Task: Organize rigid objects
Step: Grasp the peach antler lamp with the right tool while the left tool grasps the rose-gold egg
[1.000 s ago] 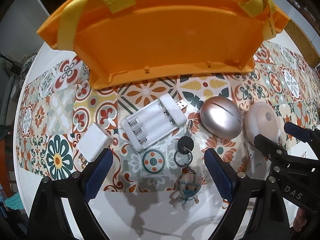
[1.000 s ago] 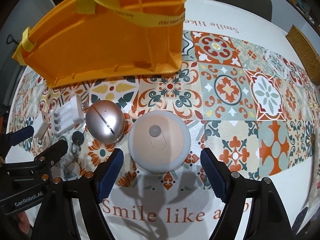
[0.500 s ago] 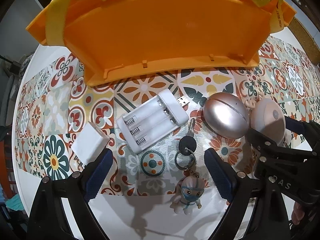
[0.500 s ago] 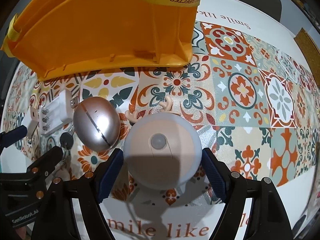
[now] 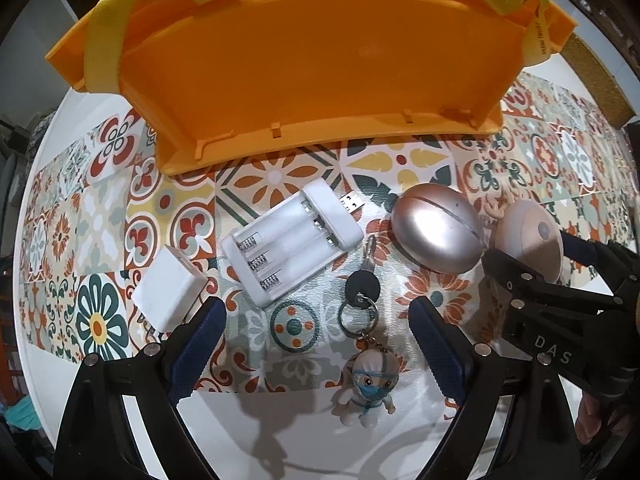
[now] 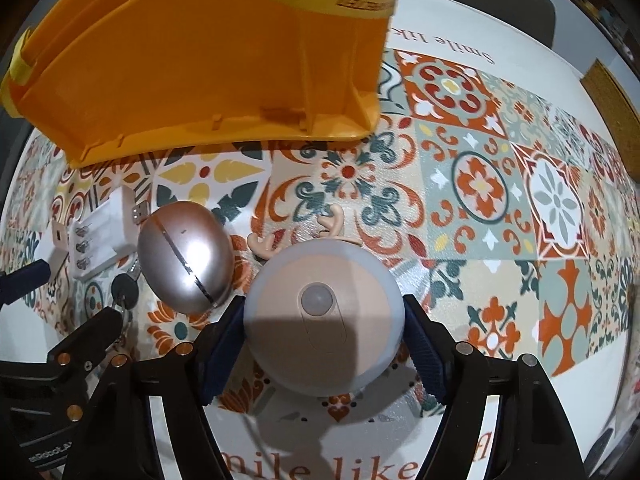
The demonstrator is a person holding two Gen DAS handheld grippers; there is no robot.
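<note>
My right gripper (image 6: 322, 340) is shut on a round pink night light with antlers (image 6: 324, 320), its pads pressing both sides; the light also shows in the left wrist view (image 5: 530, 240). A metallic egg-shaped case (image 5: 436, 238) lies just left of it (image 6: 186, 262). My left gripper (image 5: 316, 346) is open above a key with ring and masked doll keychain (image 5: 366, 384). A white battery charger (image 5: 294, 246) and a white adapter cube (image 5: 168, 300) lie ahead of the left pad. An orange bin (image 5: 320, 60) with yellow straps stands behind them all.
The objects rest on a patterned tile mat (image 6: 480, 184) over a white round table (image 5: 280, 432). The right gripper's body (image 5: 560, 320) crowds the right of the left view. A woven mat (image 6: 612, 92) lies at the far right edge.
My right gripper moved forward around the night light and closed on it. My left gripper crept slightly forward and stayed open.
</note>
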